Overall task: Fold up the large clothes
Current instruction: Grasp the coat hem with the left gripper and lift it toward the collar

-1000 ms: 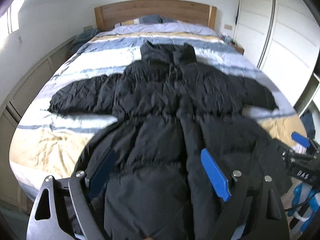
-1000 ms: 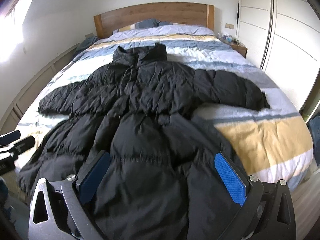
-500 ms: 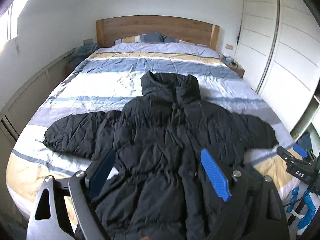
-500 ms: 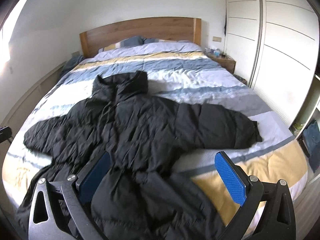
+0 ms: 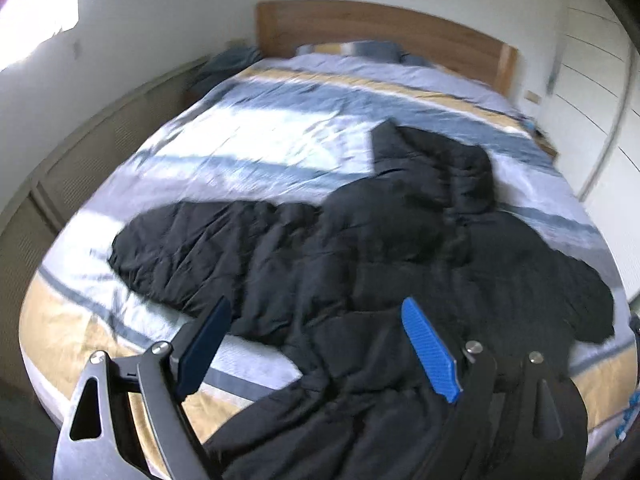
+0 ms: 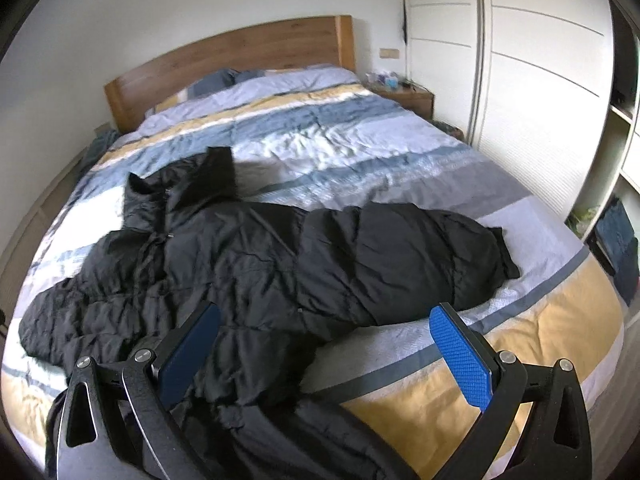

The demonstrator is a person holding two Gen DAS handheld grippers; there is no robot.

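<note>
both grippers (image 5: 316, 348) (image 6: 332, 354) now farther apart over black coat (image 6: 280, 264)

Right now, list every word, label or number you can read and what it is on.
None can be read.
The black jacket, striped duvet and both claws show no print.
Items on the nightstand are too small to read.

Place: a home bedroom.
Ahead of the fingers: bed (image 6: 540, 340) with striped duvet, wooden headboard (image 6: 240, 56).
To their right: white wardrobe (image 6: 532, 64), nightstand (image 6: 412, 98).
</note>
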